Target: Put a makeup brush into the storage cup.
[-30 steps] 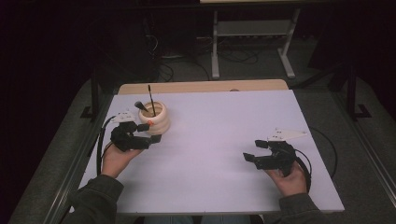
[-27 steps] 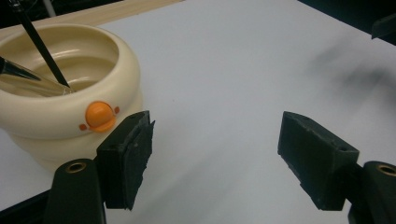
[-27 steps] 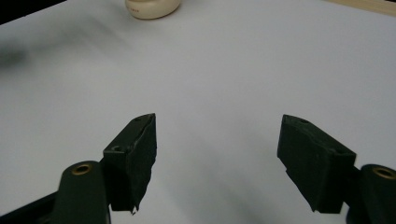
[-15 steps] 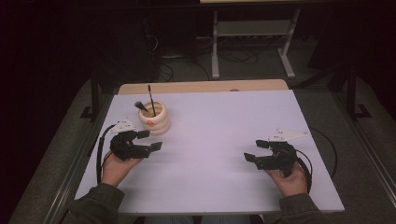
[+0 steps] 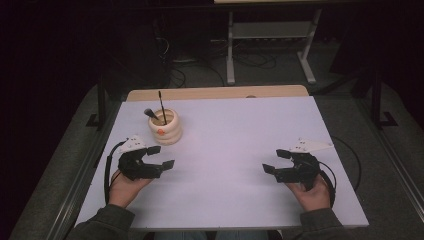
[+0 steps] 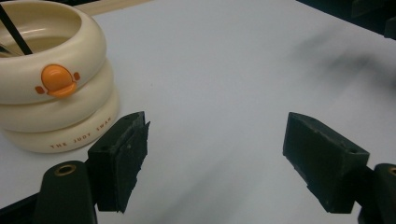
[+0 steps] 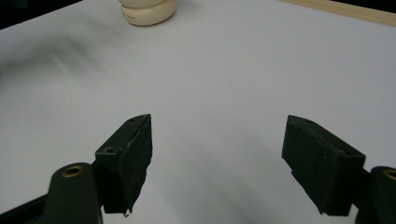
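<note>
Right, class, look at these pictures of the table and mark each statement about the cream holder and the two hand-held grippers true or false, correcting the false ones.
1. The cream holder stands nearer the left hand-held gripper than the right hand-held gripper. True.
2. The holder is empty. False: a thin black stick and another dark tool stand in it.
3. The left hand-held gripper grips the holder. False: its jaws are open with nothing between them.
4. The holder bears an orange mark. True.
5. The right hand-held gripper is shut. False: its jaws stand apart over bare table.
</note>
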